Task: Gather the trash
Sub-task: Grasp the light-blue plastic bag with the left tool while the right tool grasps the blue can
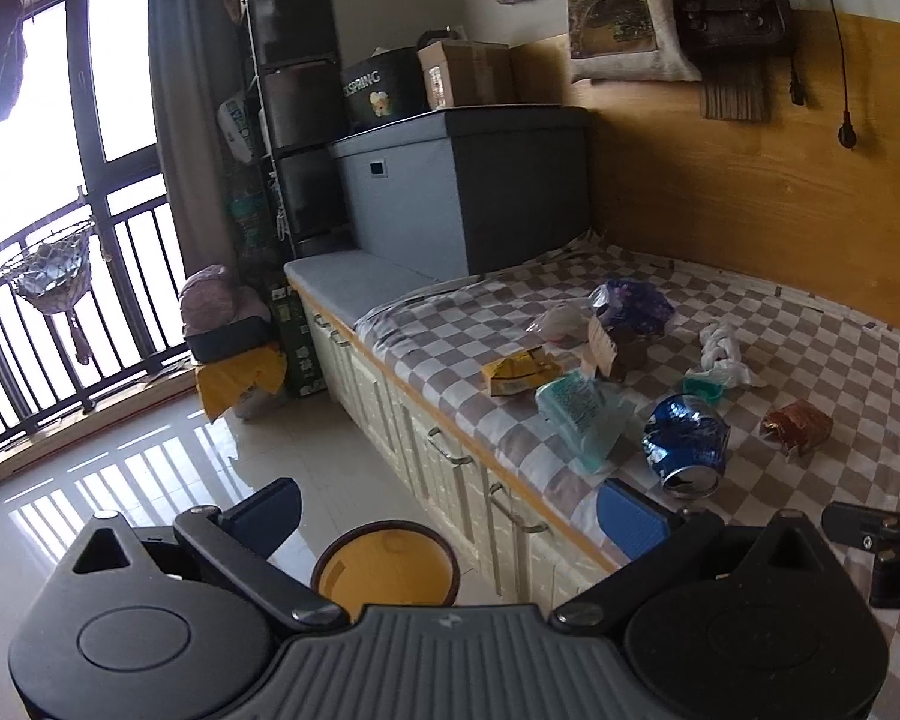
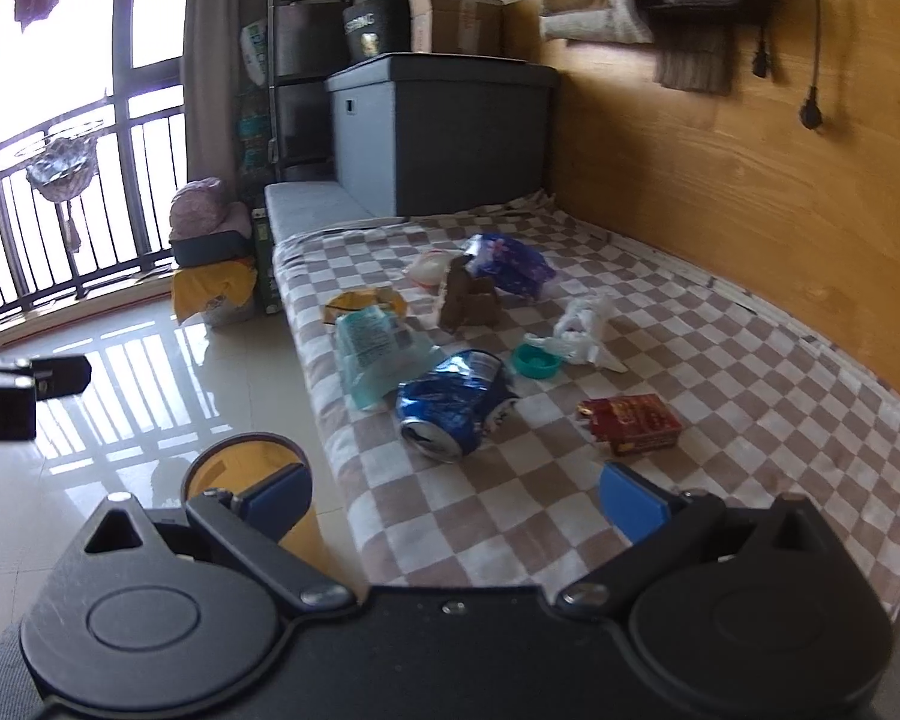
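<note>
Both grippers we held spread and empty, left gripper (image 1: 450, 519), right gripper (image 2: 456, 495) | yellow bin (image 1: 384, 564) stood on floor near bed edge | crushed blue can (image 2: 453, 402) lay on checkered blanket (image 2: 750, 396), red pack (image 2: 633, 423) just right, teal cap (image 2: 537, 361) farther.

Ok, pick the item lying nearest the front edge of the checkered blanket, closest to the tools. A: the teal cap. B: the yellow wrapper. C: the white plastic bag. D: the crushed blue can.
D: the crushed blue can lies nearest the tools, ahead of the teal cap, white plastic bag and yellow wrapper on the checkered blanket.
</note>
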The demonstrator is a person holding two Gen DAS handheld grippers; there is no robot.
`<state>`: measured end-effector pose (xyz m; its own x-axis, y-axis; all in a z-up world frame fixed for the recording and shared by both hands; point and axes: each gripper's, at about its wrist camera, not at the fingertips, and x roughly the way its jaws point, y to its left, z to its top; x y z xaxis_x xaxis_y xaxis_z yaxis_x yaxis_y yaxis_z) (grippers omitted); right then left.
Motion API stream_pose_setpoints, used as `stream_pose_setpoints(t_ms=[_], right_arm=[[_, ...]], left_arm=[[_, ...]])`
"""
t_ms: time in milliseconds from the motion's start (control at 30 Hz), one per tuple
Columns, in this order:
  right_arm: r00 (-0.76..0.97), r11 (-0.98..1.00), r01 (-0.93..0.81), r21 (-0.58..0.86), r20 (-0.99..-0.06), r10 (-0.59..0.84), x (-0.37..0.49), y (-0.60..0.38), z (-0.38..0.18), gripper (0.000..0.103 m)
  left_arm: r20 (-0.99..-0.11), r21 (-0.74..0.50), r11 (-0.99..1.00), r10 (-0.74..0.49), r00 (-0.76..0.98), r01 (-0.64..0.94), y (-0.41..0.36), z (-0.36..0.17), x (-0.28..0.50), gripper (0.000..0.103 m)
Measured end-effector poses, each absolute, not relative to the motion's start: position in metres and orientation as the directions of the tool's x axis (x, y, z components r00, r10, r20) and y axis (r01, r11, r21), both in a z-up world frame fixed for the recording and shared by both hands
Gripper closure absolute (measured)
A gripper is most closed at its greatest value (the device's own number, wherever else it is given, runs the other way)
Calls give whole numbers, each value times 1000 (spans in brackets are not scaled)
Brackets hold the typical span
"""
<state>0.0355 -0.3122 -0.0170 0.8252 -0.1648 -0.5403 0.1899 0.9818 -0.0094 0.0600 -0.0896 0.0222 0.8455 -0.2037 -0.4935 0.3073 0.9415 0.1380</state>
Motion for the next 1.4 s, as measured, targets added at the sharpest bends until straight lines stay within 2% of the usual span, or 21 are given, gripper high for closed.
stream_pose_setpoints(t_ms=[367,533,700,833,1167,1233,1300,1367,1400], right_arm=[[808,950,309,51,-540,-234,40,-375,-45,0],[849,933,312,179,-493,-189,45,-409,-60,0],[852,904,333,270,-496,-166,65,-434,-78,0],[879,864,291,410,-470,-73,83,-454,-95,0],[882,756,195,625,-449,144,154,-479,-125,0],[877,738,174,652,-443,185,168,-478,-128,11],[858,725,162,669,-459,231,184,-476,-132,41],[844,717,175,675,-478,244,196,-475,-137,53],[843,704,178,688,-476,252,201,-476,-140,53]], left_arm=[[-510,38,904,-349,786,426,-144,-5,118,0],[-539,12,899,-363,760,438,-163,-22,152,0],[-582,-41,892,-388,714,451,-175,-40,191,0],[-570,-188,819,-541,619,542,-174,-56,225,0],[-590,-322,828,-554,587,458,-182,-85,285,0],[-602,-338,832,-551,578,440,-182,-92,295,0],[-608,-357,830,-554,569,428,-182,-98,304,0],[-612,-375,827,-561,558,419,-181,-103,311,0],[-613,-383,822,-567,550,421,-181,-105,314,0]])
